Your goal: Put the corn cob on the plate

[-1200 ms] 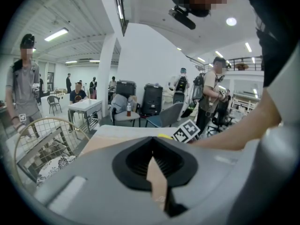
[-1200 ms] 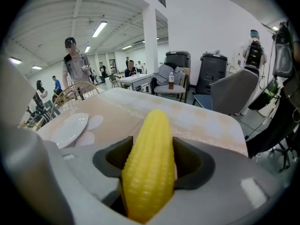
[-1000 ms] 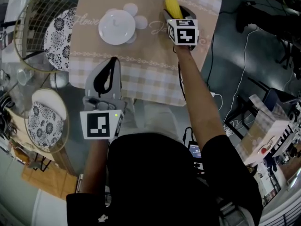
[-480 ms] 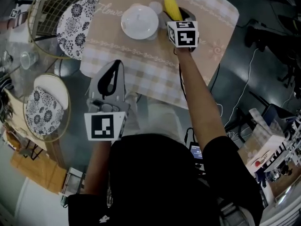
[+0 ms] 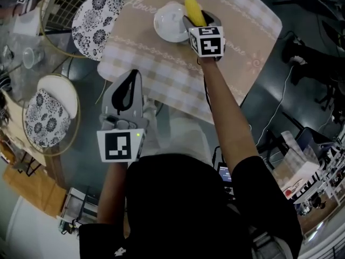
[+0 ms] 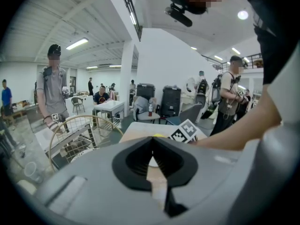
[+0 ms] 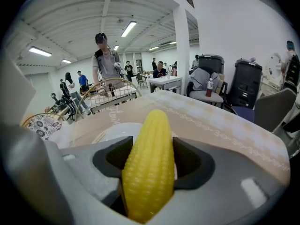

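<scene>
Nearest the person, the left gripper hangs well short of the plate, over the near edge of the checked tablecloth. Its jaws are pressed together with nothing between them, so it has no part in this step. Farther out, the right gripper is the hand that counts. It is clamped on the corn cob, both pads bearing on the cob's sides. The cob's long axis runs straight along the jaws, thick end inside them and tapered tip pointing away from the person. That tip hangs above the plate's right rim, apart from it. In the right gripper view the plate shows behind and mostly left of the cob. The drop probably calls for a slight shift left toward the plate's middle, then lowering before the jaws let go.
</scene>
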